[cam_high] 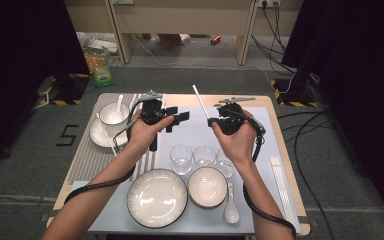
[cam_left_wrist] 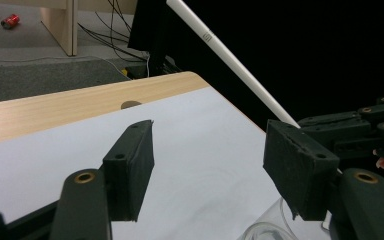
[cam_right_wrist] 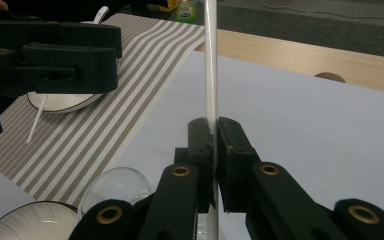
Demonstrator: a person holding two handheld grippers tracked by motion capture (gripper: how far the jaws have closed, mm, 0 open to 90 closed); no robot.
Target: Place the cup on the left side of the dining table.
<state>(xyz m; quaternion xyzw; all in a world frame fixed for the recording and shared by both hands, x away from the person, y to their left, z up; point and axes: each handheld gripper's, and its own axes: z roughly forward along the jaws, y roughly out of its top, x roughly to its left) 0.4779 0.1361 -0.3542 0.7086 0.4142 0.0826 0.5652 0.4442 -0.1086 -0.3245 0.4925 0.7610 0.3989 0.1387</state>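
Right gripper [cam_right_wrist: 214, 131] had its jaws clamped tight on a thin white plastic chopstick [cam_right_wrist: 210, 60], which stood out past the pads toward the bench's far edge, over the pale blue mat [cam_high: 260, 130]. Left gripper [cam_left_wrist: 207, 165] had its jaws wide apart, nothing between them, pointed across at the right gripper, with the chopstick passing just beyond its right pad.

Judgement: looked like a handover or re-grip of the stick between the two. To do it well, the left jaws should come square onto the shaft close to the right pads and close flat before the right lets go; the stick is smooth, round and slim, so it would likely roll or pivot under an off-centre pinch.

Pads were black, blocky, slightly worn foam-like rubber. Below the hands stood three clear round glasses [cam_high: 181, 159]. Toward the near edge sat a wide glazed white plate with dark rim [cam_high: 157, 198], a smaller cream bowl [cam_high: 207, 187] and a white ceramic spoon [cam_high: 230, 206]. At the far left corner, a white cup on a saucer [cam_high: 111, 116] rested on a grey-striped cloth [cam_high: 87, 155].
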